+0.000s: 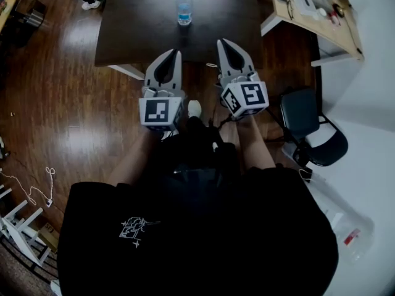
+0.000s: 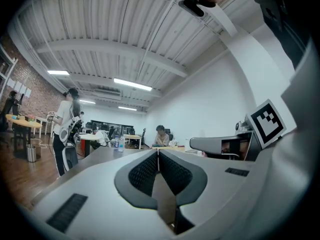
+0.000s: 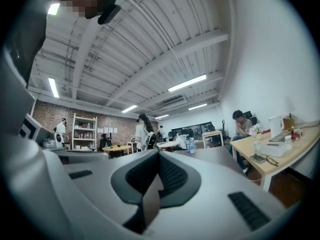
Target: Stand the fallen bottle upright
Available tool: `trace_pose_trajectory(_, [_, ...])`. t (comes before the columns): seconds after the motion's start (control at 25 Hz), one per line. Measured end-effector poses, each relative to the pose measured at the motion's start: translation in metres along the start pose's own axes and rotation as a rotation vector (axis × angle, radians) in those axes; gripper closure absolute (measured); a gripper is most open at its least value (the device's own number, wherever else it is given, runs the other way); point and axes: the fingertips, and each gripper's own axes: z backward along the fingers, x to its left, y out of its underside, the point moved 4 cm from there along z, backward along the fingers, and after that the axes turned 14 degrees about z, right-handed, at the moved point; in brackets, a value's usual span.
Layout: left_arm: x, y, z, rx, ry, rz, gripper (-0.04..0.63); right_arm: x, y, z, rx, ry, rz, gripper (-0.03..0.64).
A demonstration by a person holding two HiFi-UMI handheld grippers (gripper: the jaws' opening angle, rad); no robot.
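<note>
While bottle (image 1: 184, 8) stands upright on table (image 1: 139, 32), far edge cropped, left gripper (image 1: 177, 55) and right gripper (image 1: 222, 44) jaws pressed together, empty.

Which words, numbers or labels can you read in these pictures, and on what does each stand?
No text can be read anywhere.
Label on the bottle: a blue band, print too small to read.
Cubes on the left gripper and the right gripper: black-and-white square markers, no words.
Print on the black shirt: a white design, too blurred to read.

The clear, blue-capped bottle (image 1: 184, 8) stands upright on the dark table (image 1: 139, 32).
</note>
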Motion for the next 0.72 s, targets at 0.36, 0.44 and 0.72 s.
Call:
trace_pose_trajectory(0.36, [0.003, -0.011, 0.089, -0.017, 0.066, 0.001, 0.589, 0.075, -0.027, 0.055, -0.014, 0.056, 0.038, 0.595])
trace_pose_trajectory(0.44, [0.001, -0.011, 0.107, -0.021, 0.085, 0.004, 0.589, 0.09, -0.031, 0.071, -0.014, 0.072, 0.05, 0.595])
trace_pose_trajectory(0.72, [-0.018, 0.0, 0.154, -0.008, 0.128, 0.012, 0.589, 0.115, -0.039, 0.129, -0.015, 0.128, 0.062, 0.595])
